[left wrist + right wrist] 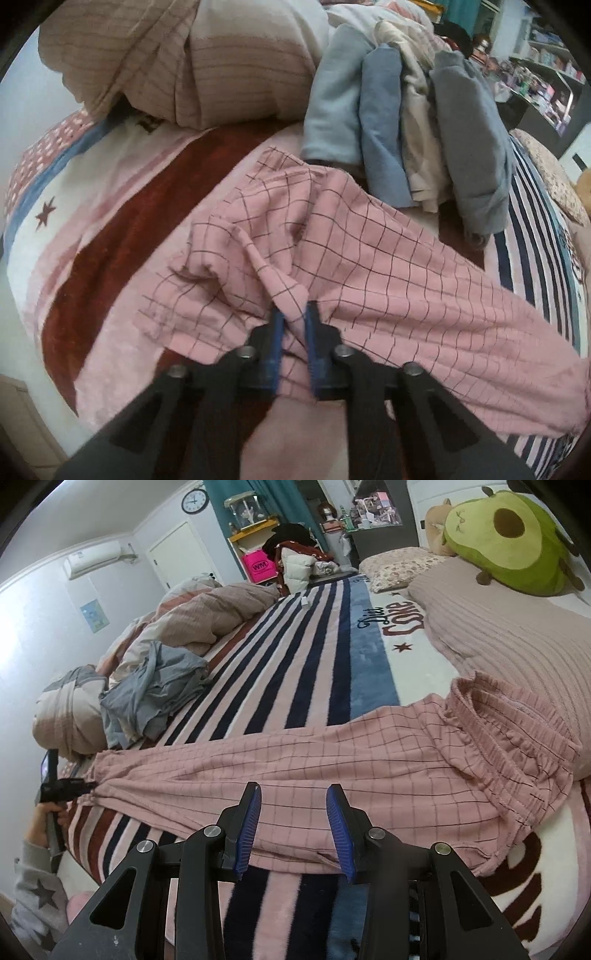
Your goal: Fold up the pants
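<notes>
Our left gripper (293, 314) sits at the bottom centre of its view, blue pads pinched tight on a bunched cuff of the pink checked pants (369, 266). Our right gripper (293, 805) hangs at the bottom centre of its own view with its pads spread wide, gripping nothing, just over the near edge of the pants (332, 768) at mid-leg.

The pants lie stretched across the striped blanket (295, 672), elastic waistband (517, 731) at the right of the right view, cuffs at the far left, where the left gripper (86, 787) shows small.

We judge the legs are laid out together and the lengthwise fold is next: the right gripper needs to close on the cloth, likely nearer the waistband, so the cuffs can be carried over toward it.

Readable writing: "Diet Coke" (391, 618) on the blanket at upper right of centre, and "WM" on a pink bag (258, 568) near the top. A heap of grey and blue clothes (424, 122) lies beyond the pants.
</notes>
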